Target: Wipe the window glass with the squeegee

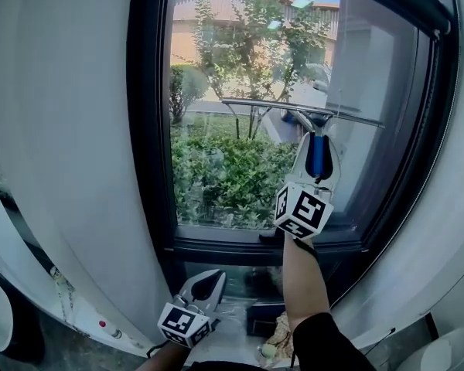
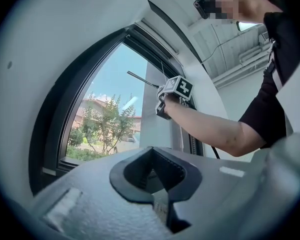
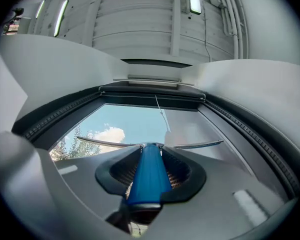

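A squeegee with a blue handle (image 1: 318, 154) and a long metal blade (image 1: 301, 111) lies against the window glass (image 1: 240, 91) at mid height. My right gripper (image 1: 317, 134) is shut on the blue handle (image 3: 148, 175), and the blade (image 3: 110, 143) spreads left and right just beyond its jaws. My left gripper (image 1: 210, 278) hangs low below the window sill, shut with nothing between its jaws. From the left gripper view the right gripper's marker cube (image 2: 179, 88) and the person's forearm (image 2: 210, 129) show raised at the glass.
A dark window frame (image 1: 148, 130) rings the glass, with a sill (image 1: 240, 247) at the bottom and curved white walls (image 1: 69, 130) on both sides. A thin cord (image 3: 161, 111) hangs in front of the pane. Small items (image 1: 267, 315) lie on the floor below.
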`<state>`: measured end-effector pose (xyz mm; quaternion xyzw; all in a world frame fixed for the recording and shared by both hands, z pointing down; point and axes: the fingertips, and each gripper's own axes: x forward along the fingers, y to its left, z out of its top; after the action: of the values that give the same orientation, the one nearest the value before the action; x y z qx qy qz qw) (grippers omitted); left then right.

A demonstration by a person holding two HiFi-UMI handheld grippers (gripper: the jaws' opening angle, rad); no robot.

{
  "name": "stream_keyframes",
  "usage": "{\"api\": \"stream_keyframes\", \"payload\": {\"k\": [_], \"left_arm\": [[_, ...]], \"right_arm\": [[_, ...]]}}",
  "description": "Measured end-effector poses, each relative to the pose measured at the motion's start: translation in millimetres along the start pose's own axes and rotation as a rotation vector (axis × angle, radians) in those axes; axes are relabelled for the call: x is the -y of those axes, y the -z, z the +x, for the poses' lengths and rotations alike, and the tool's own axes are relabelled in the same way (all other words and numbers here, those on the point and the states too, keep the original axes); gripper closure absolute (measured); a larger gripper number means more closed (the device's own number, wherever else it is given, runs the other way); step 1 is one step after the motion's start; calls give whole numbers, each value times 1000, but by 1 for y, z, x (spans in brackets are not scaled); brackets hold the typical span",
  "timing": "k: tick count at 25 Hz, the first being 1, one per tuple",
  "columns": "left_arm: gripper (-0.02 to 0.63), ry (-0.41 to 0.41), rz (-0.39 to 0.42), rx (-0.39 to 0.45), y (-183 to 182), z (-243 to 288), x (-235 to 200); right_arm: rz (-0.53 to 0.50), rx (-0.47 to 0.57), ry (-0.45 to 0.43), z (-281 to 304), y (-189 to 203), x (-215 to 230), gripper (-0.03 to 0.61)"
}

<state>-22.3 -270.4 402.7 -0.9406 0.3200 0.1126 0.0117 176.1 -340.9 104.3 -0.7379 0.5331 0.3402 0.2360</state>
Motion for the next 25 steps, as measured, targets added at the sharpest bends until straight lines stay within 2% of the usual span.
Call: {"api": "stream_keyframes", "payload": {"k": [7,13,25], "left_arm": [[614,-26,31,24,-9,18,-12],[614,-17,52,23,-11,33,-11],[614,-14,46,3,-4,36,-9]], "right_arm": [[-4,86,6,55,-29,8,451],[-2,123,1,86,-37,7,451],[12,133,21,86,-31,9,451]]}}
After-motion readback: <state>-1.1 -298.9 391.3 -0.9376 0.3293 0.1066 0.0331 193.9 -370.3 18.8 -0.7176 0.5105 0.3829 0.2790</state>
